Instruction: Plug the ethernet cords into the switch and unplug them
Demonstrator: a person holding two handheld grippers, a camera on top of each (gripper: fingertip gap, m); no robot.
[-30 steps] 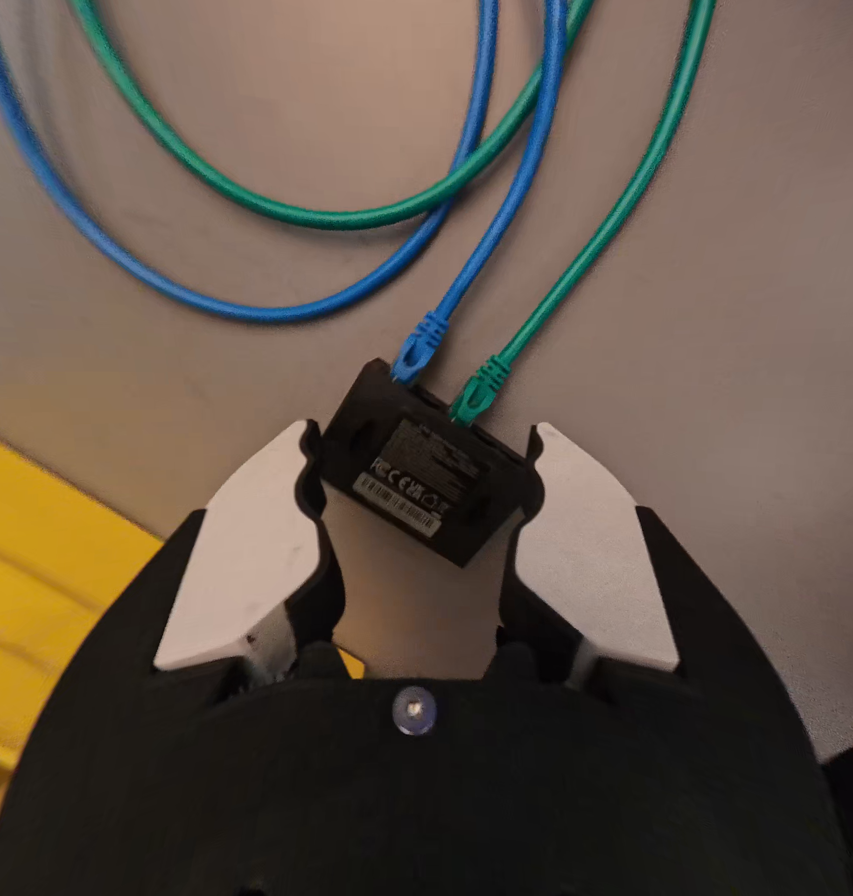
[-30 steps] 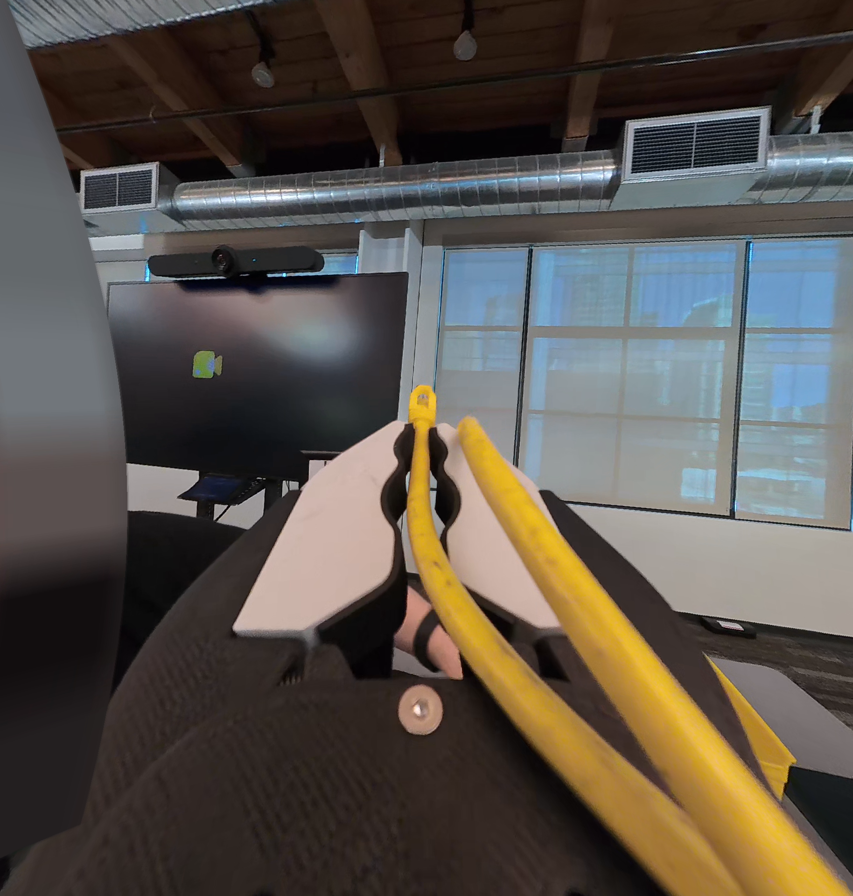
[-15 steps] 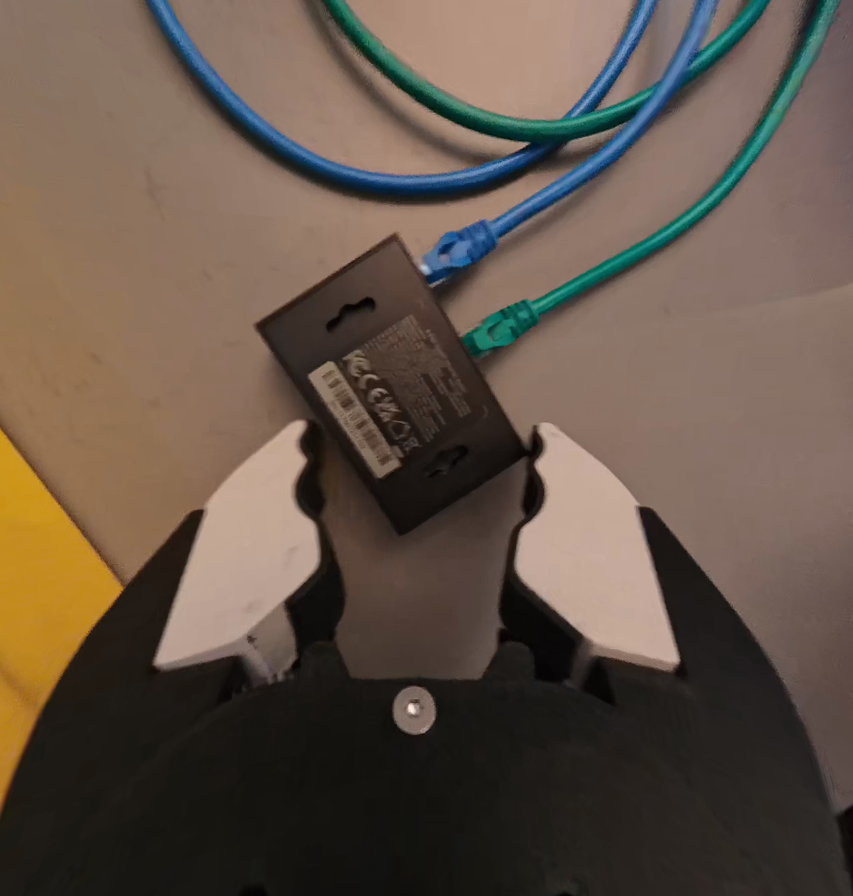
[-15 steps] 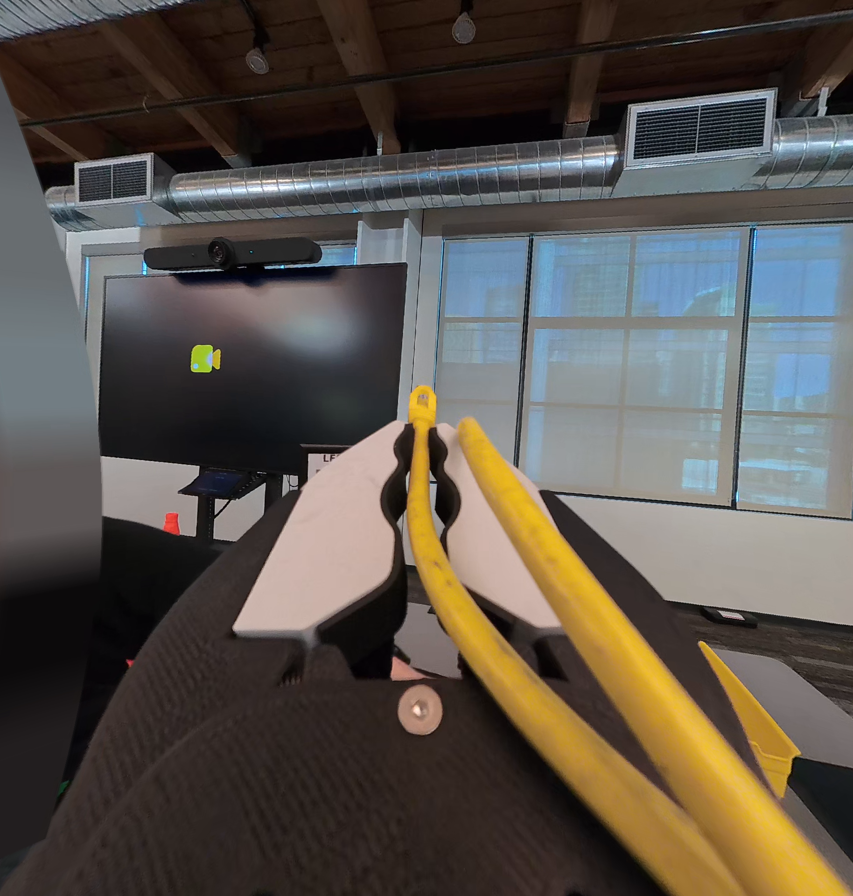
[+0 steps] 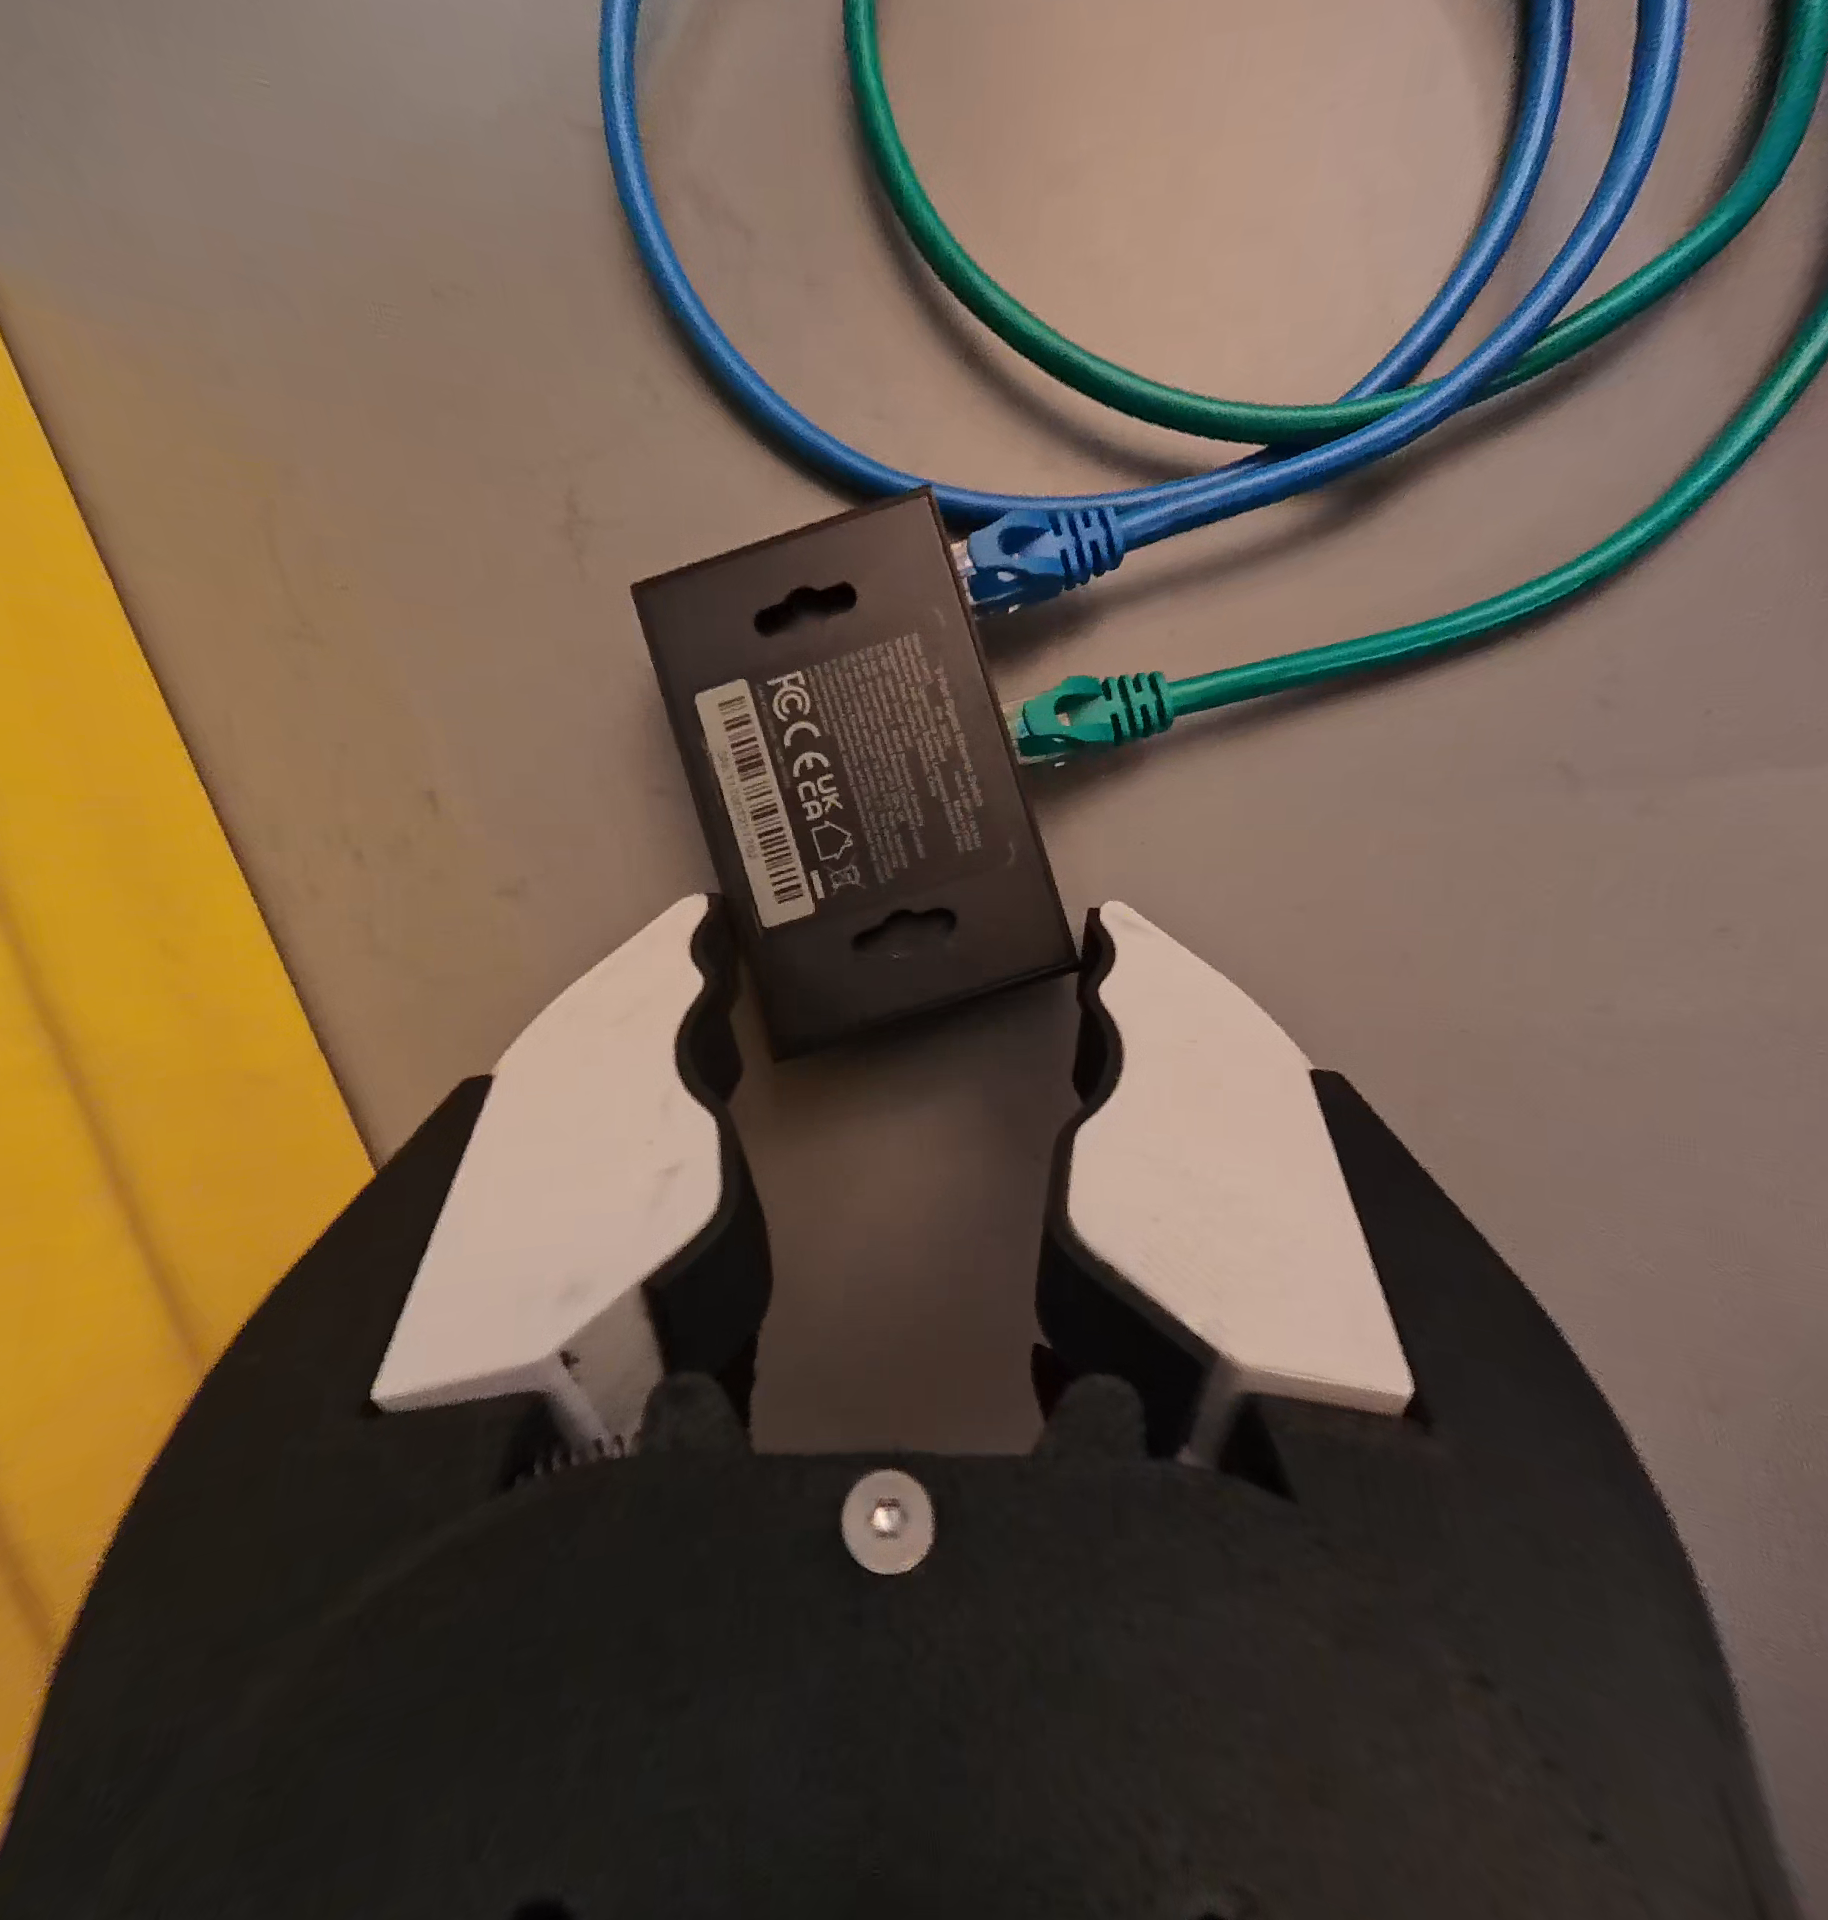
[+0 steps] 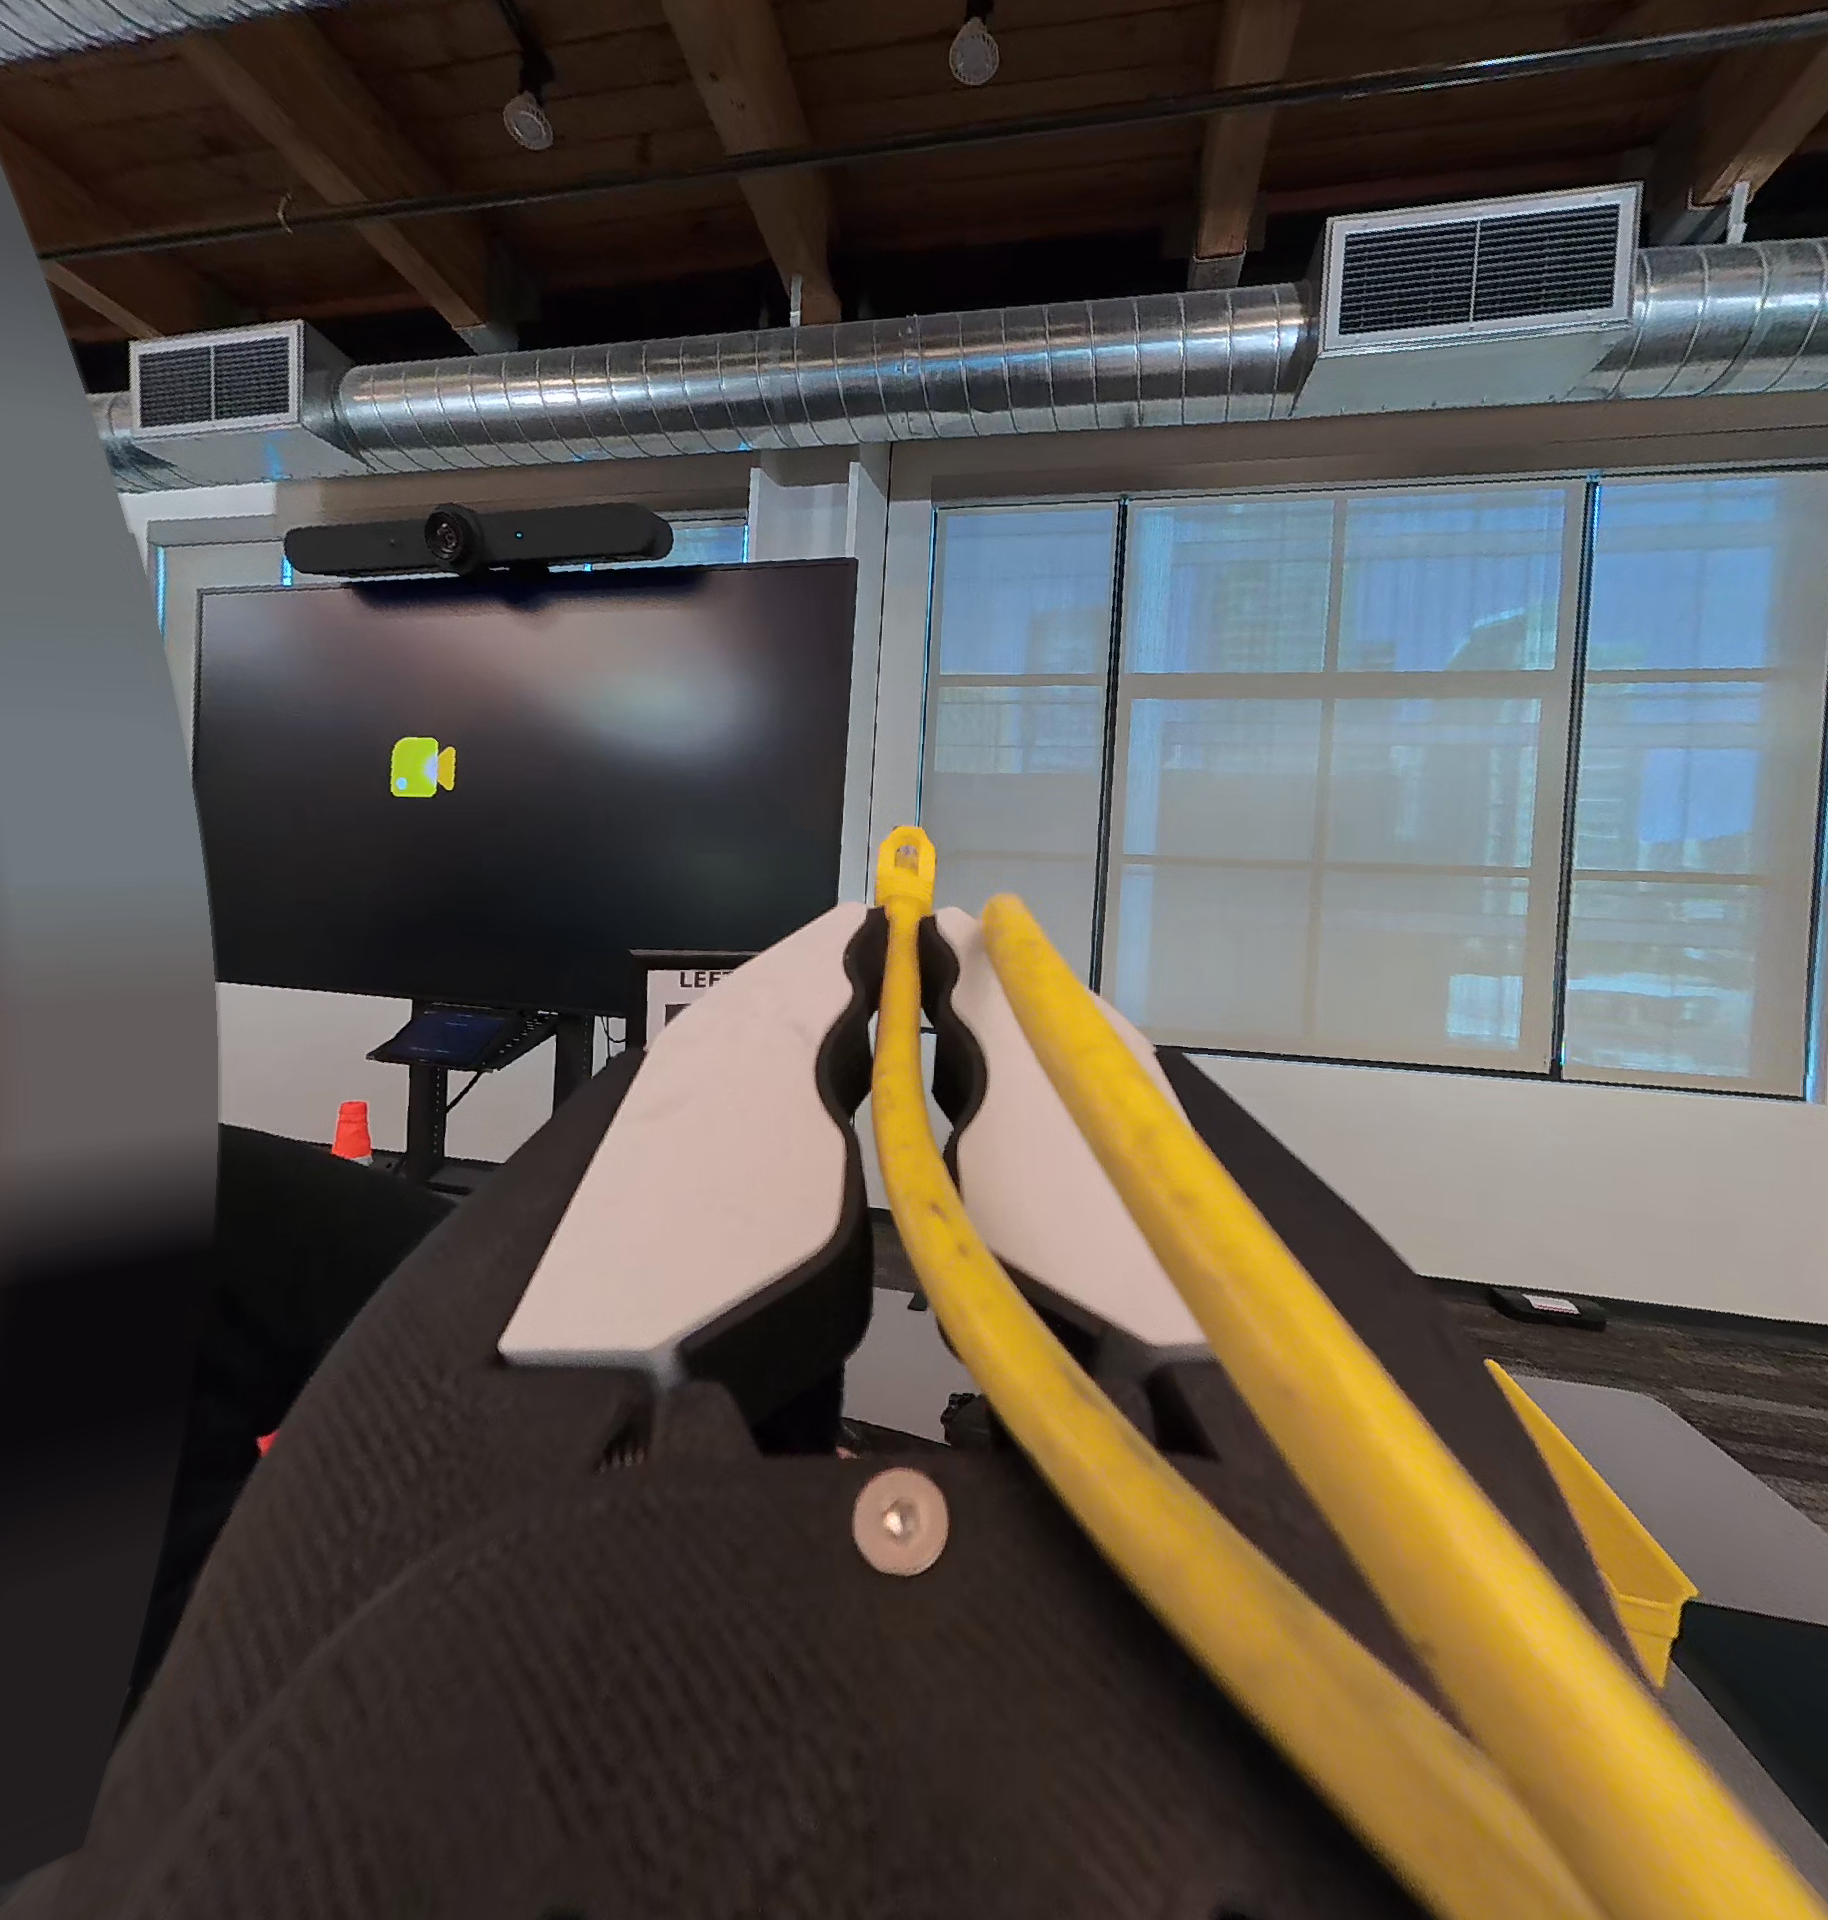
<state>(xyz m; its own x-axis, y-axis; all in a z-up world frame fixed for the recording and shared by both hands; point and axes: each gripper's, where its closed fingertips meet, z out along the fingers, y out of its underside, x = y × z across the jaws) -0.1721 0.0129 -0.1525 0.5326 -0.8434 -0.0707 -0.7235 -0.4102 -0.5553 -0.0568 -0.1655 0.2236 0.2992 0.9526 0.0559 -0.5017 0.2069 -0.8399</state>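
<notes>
A black switch [image 5: 848, 769] lies label side up on the grey table [image 5: 370, 416]. A blue cord's plug [image 5: 1035, 551] and a green cord's plug [image 5: 1086, 712] sit in its right side. My left gripper [image 5: 899, 925] is open, with a fingertip close on either side of the switch's near end. My right gripper [image 6: 905, 914] is shut on a yellow cord [image 6: 905, 1091] just behind its plug [image 6: 905, 862]. It is held up in the air, facing the room. A second strand of yellow cord [image 6: 1149, 1143] lies over the right finger.
A yellow bin [image 5: 79, 935] borders the table on the left; it also shows in the right wrist view [image 6: 1585, 1527]. Blue and green cord loops [image 5: 1305, 416] lie beyond the switch. A dark screen [image 6: 525, 779] and an orange cone [image 6: 351, 1127] stand far off. About 40 centimetres separates my left fingertips from my right.
The left view has turned and come closer; the switch's near end now sits squarely between the fingertips instead of slantwise. The right gripper keeps the yellow cord and has barely moved.
</notes>
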